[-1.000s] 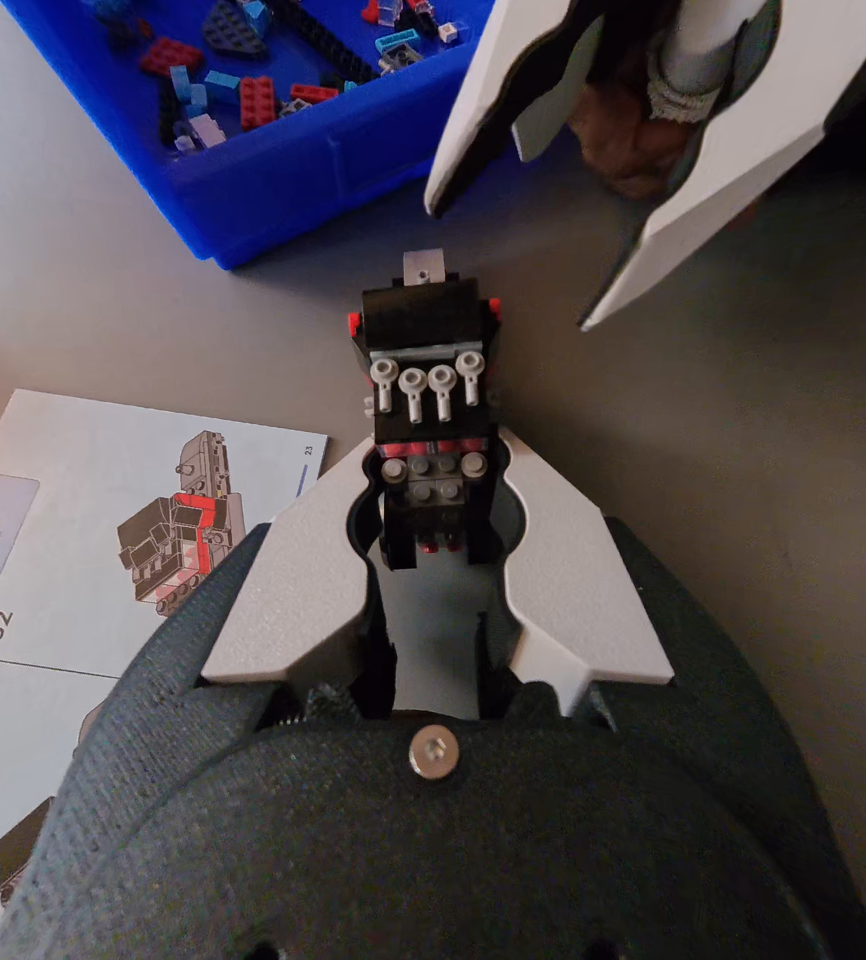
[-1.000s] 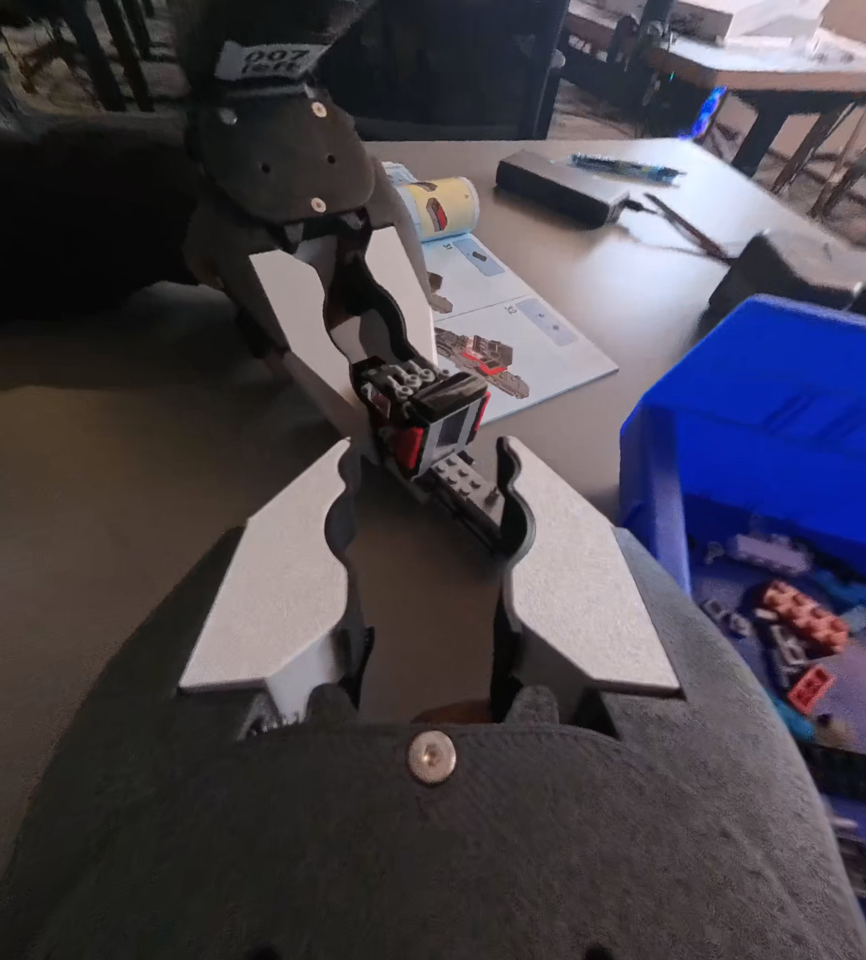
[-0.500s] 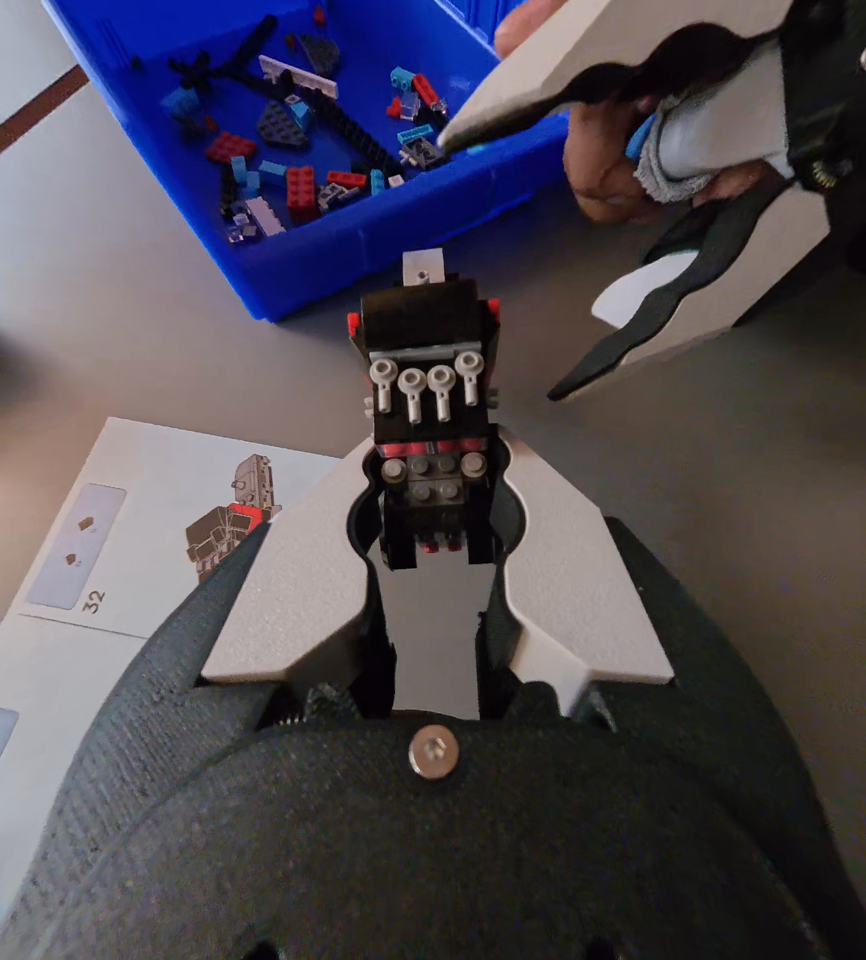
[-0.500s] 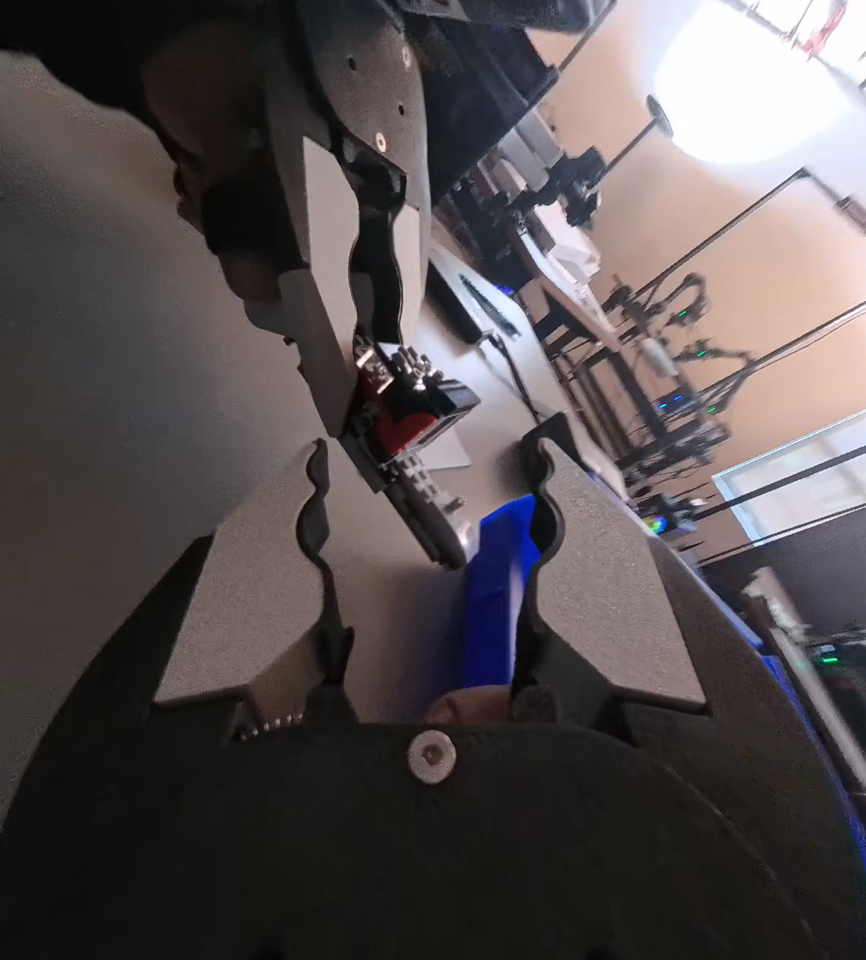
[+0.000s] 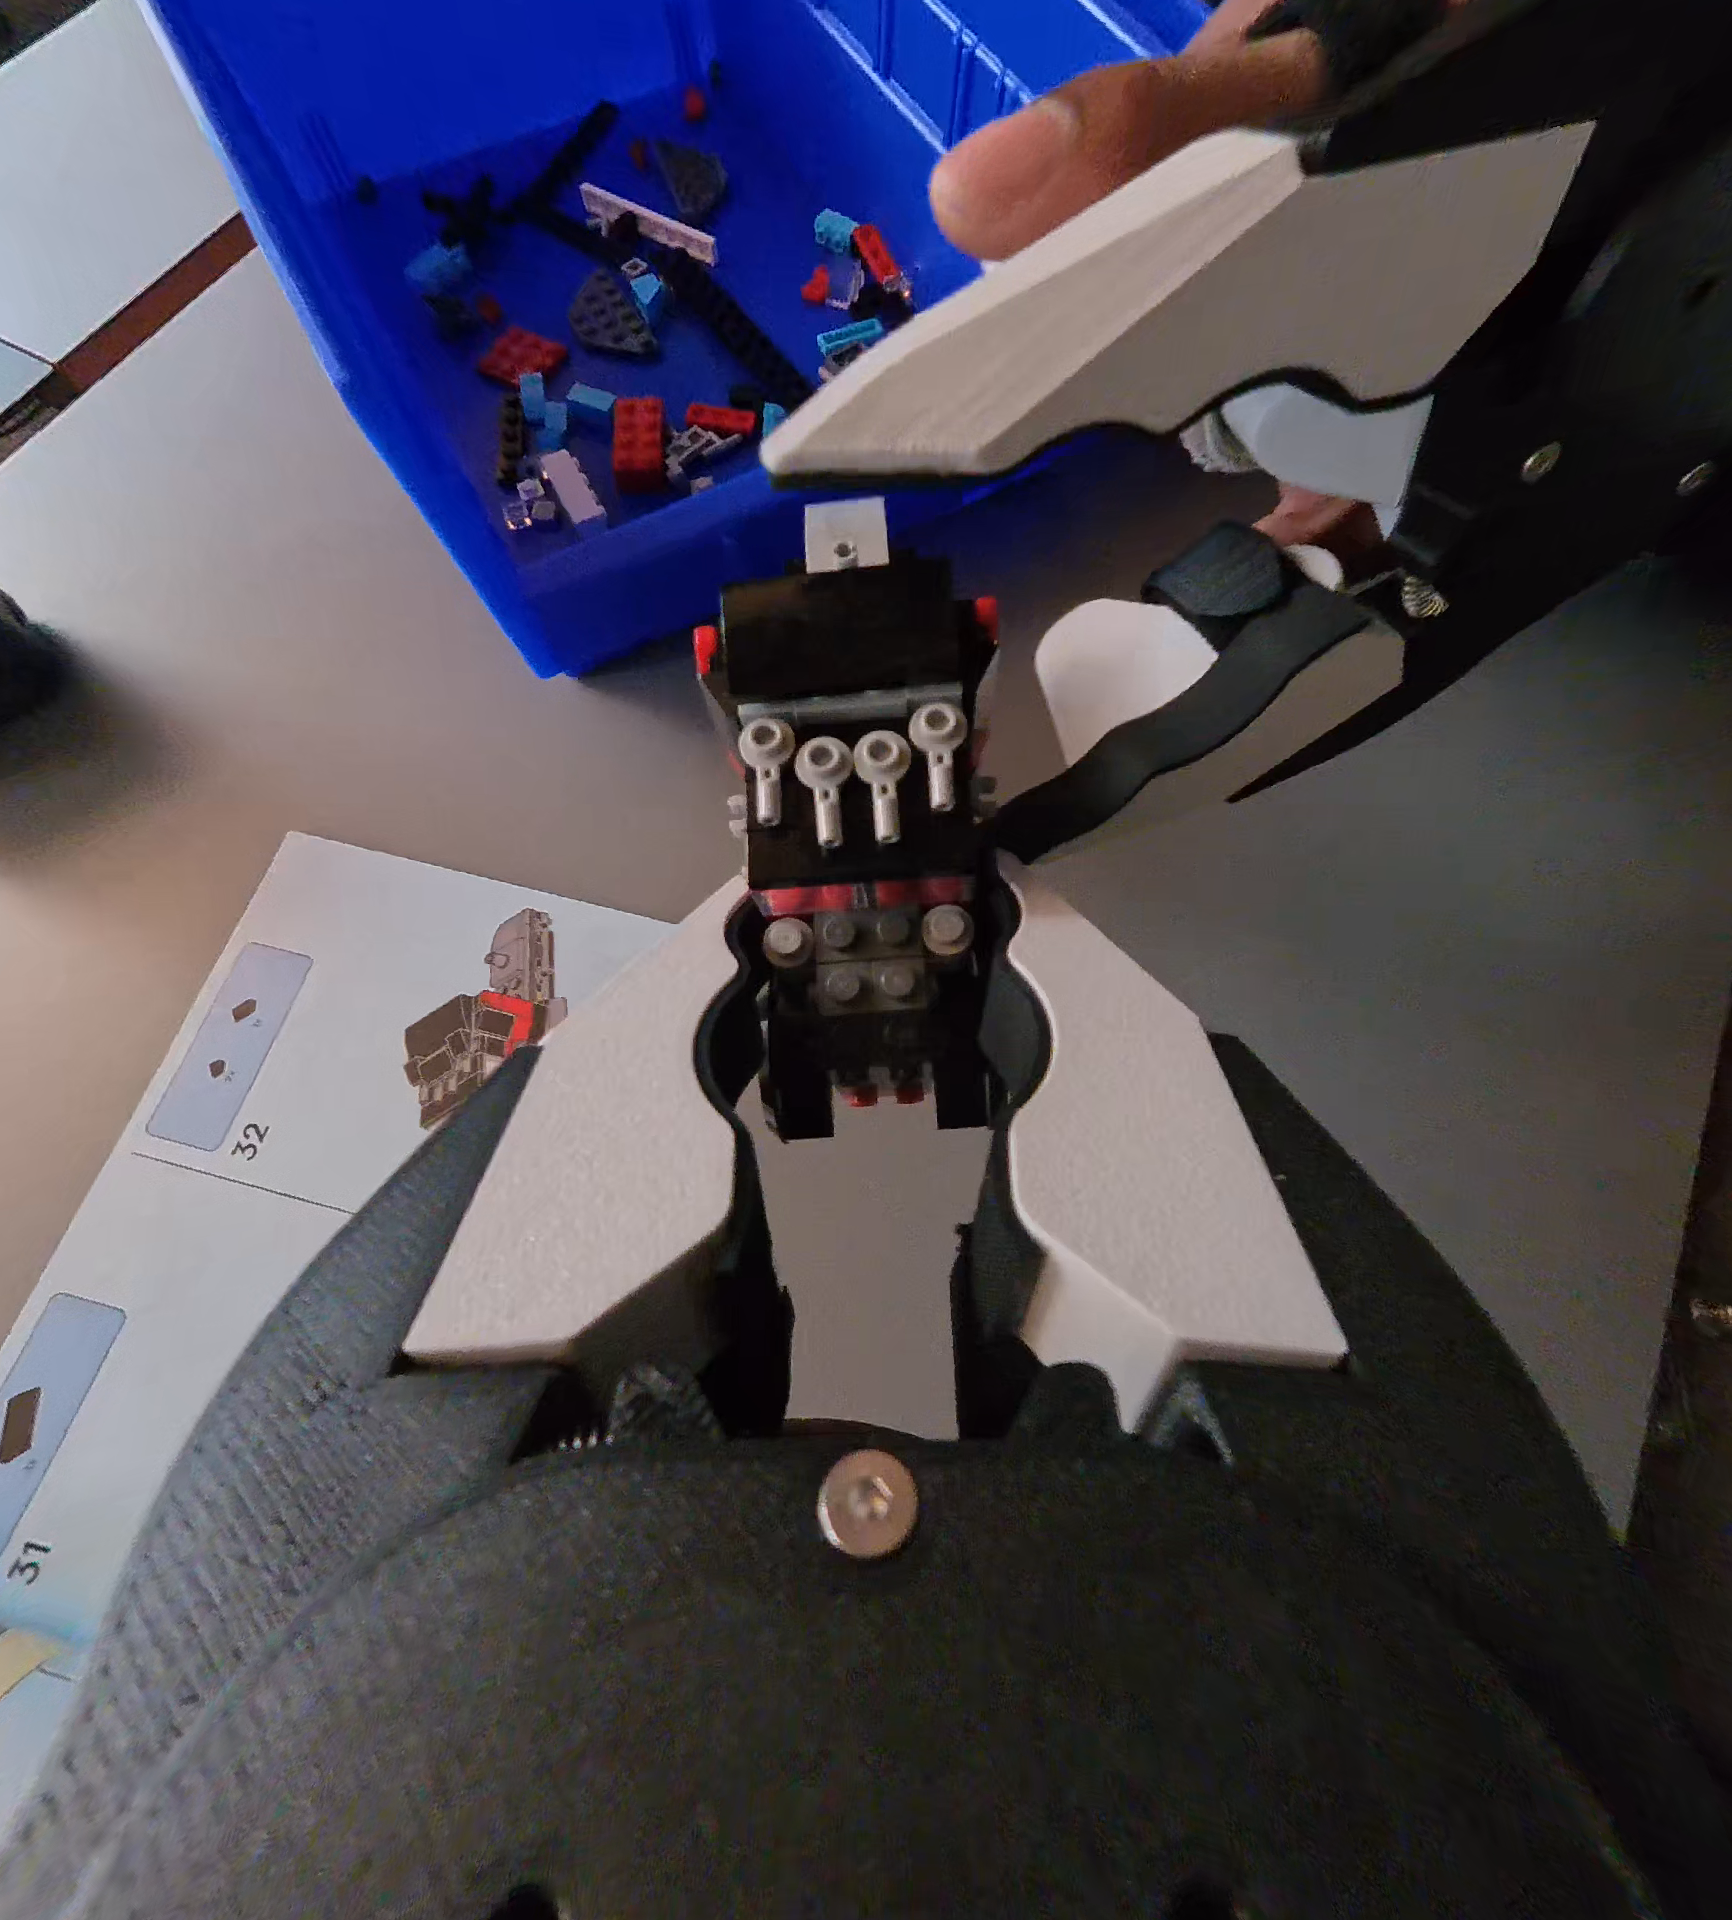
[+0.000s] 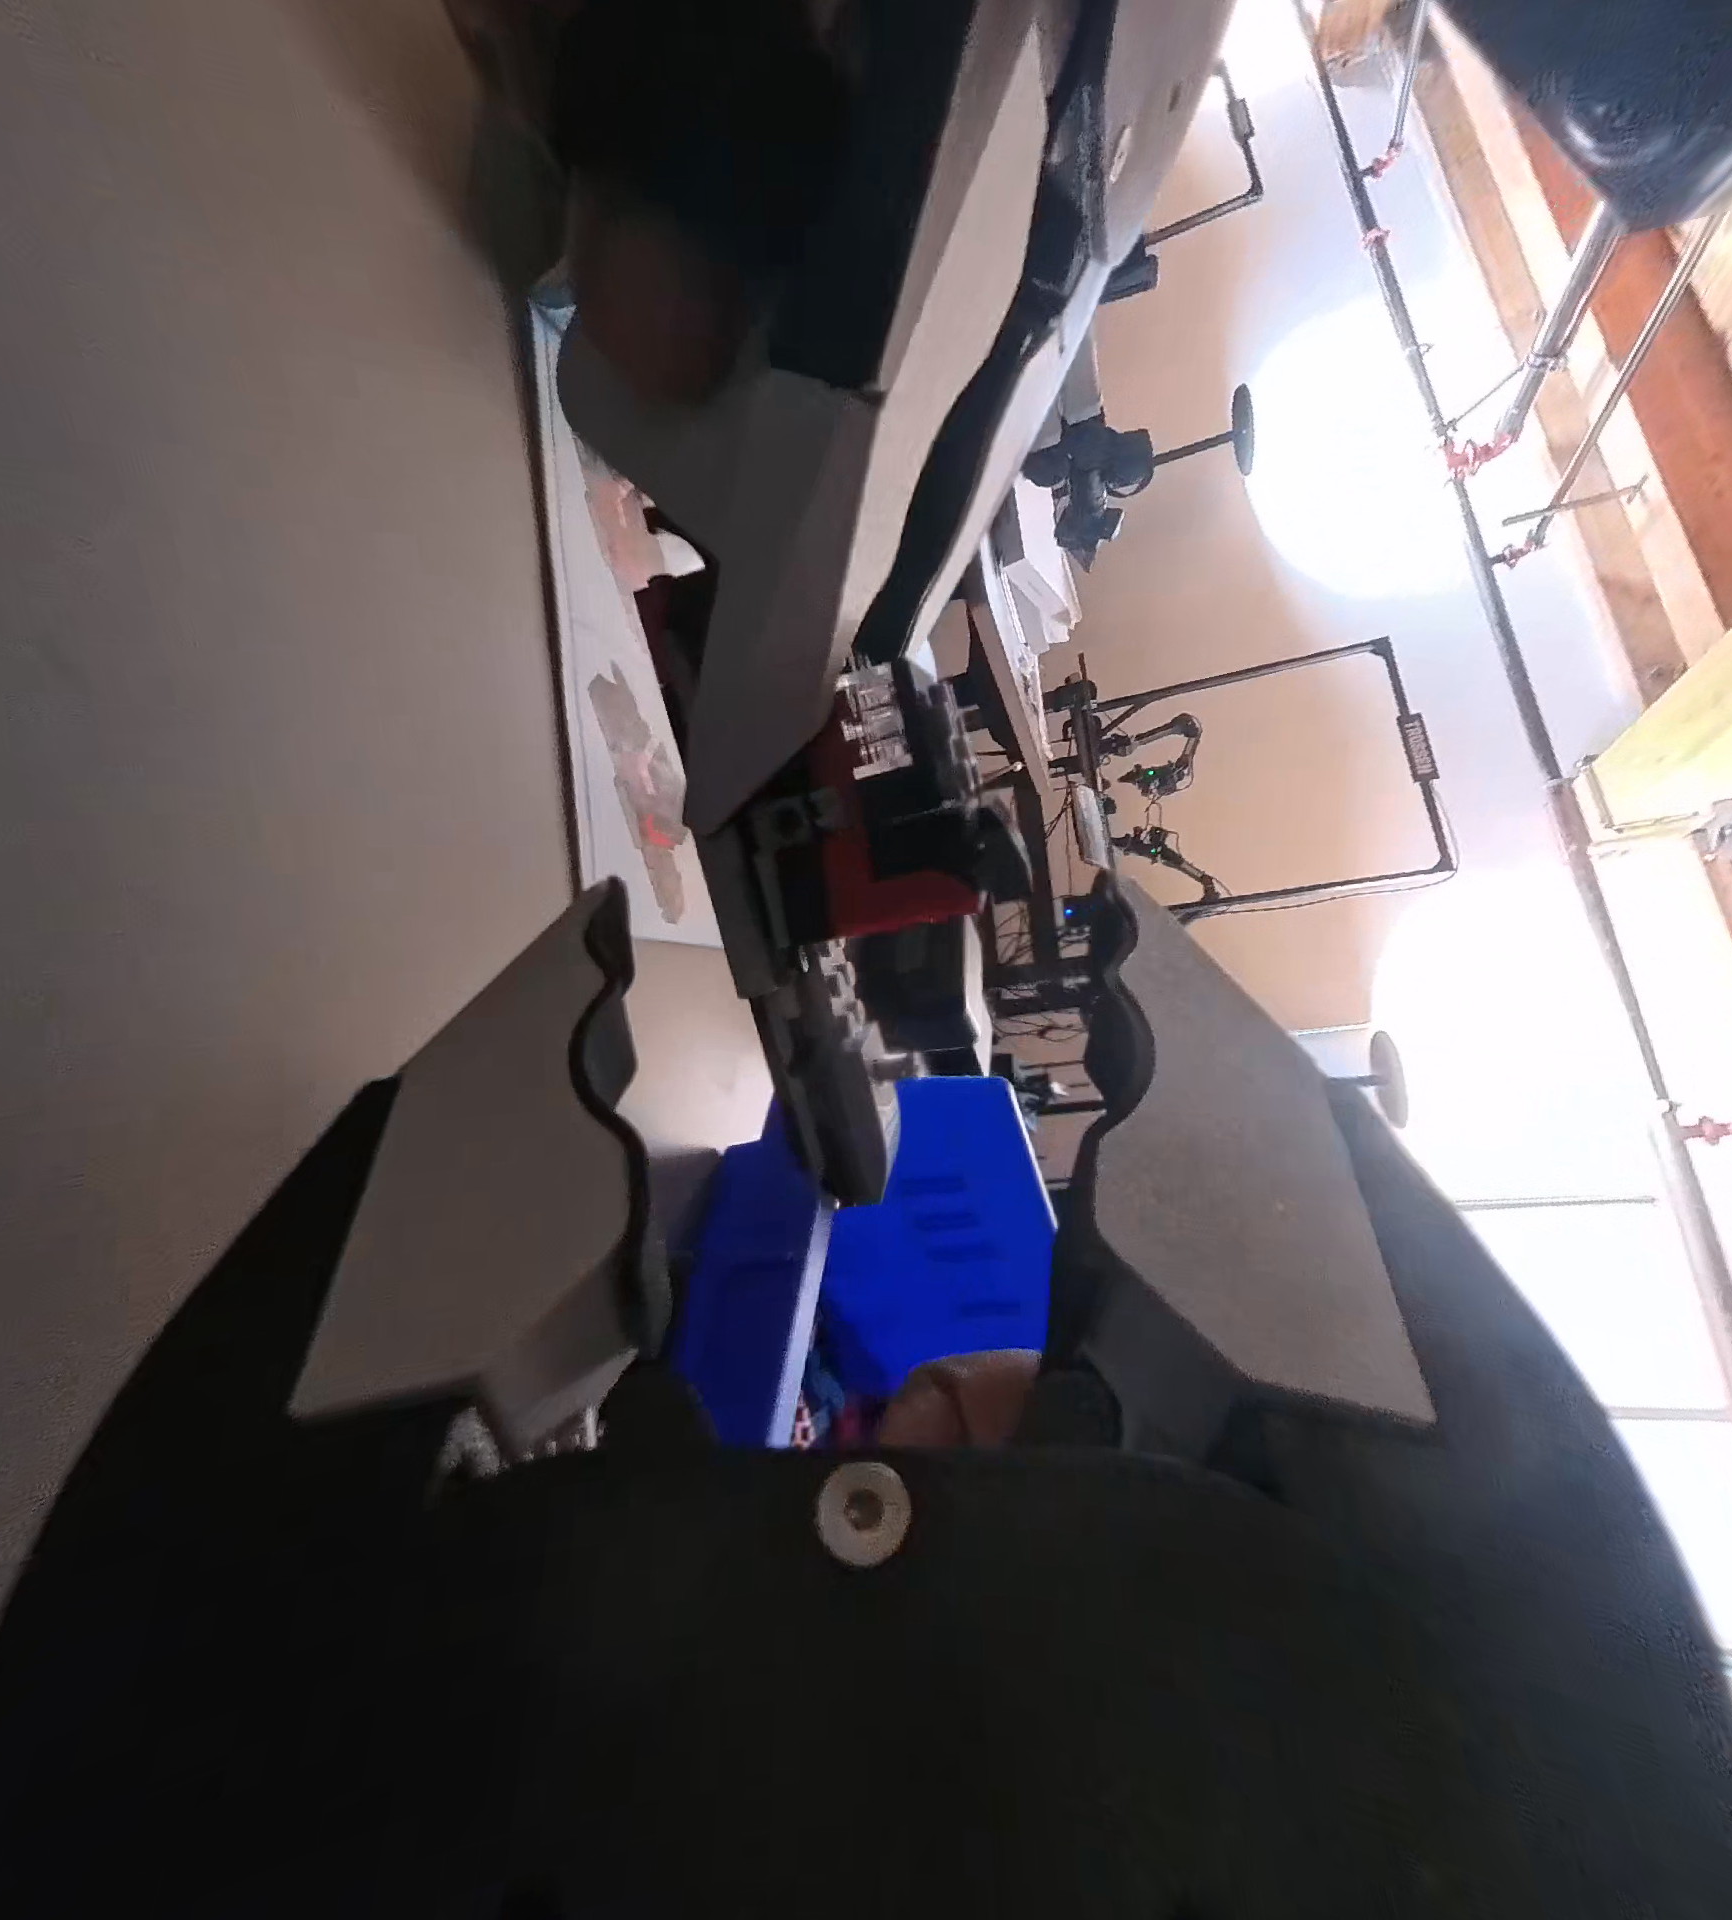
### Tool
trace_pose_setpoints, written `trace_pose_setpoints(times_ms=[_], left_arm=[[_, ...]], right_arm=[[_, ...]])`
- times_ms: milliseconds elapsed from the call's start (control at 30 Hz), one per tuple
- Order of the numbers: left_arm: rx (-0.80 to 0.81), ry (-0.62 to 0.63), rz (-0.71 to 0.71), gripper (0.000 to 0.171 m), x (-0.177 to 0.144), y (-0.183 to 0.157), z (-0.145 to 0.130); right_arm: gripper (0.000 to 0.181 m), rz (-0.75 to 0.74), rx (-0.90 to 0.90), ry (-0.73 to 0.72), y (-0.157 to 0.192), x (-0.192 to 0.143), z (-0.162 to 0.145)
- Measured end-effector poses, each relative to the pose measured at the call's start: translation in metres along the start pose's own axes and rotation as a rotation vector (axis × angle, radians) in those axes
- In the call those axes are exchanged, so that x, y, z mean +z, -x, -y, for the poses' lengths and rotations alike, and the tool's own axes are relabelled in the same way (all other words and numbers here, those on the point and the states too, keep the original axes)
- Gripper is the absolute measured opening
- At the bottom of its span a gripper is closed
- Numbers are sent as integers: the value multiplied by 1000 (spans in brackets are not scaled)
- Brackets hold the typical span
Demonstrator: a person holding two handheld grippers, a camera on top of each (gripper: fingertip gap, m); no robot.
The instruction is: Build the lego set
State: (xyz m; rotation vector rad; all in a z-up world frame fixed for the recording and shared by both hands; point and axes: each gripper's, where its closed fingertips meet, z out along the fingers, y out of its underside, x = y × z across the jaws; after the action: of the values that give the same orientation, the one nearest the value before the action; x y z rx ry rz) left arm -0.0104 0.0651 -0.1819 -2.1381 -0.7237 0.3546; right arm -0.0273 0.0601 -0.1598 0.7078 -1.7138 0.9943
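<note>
Left wrist view showed, at its left edge, the instruction booklet (image 5: 218,1091) lying flat on the grey table (image 5: 1361,987), and beyond it the blue bin (image 5: 633,592) of loose bricks. In the middle, the left gripper (image 5: 872,935) was clamped on the rear, lower part of the half-built lego model (image 5: 857,748), which was held off the table with its long axis running straight out along the fingers, away from the camera; a small grey tab stuck out at its far tip. To the right, the right gripper (image 5: 903,644) came in from the upper right with its jaws spread wide and nothing between them. One finger hovered just above the model's far end; the other reached beside its right flank, so close that I could not tell whether it touched.

In the right wrist view, rolled hard onto its side, the model (image 6: 872,862) lay just ahead of the right gripper (image 6: 862,935), its dark front end pointing back into the open gap between the fingers. The right gripper was plainly the free one; the next move likely depended on closing or pressing squarely across that protruding end while the left held steady.
</note>
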Motion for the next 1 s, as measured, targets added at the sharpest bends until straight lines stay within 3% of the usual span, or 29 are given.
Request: trace_pose_setpoints(times_ms=[567, 1000], left_arm=[[-31, -11, -9, 40, -2, -8, 5], [-55, 2, -33, 39, -2, -7, 5]], right_arm=[[68, -31, -101, -33, -5, 6, 7], [65, -2, -120, -57, -4, 9, 7]])
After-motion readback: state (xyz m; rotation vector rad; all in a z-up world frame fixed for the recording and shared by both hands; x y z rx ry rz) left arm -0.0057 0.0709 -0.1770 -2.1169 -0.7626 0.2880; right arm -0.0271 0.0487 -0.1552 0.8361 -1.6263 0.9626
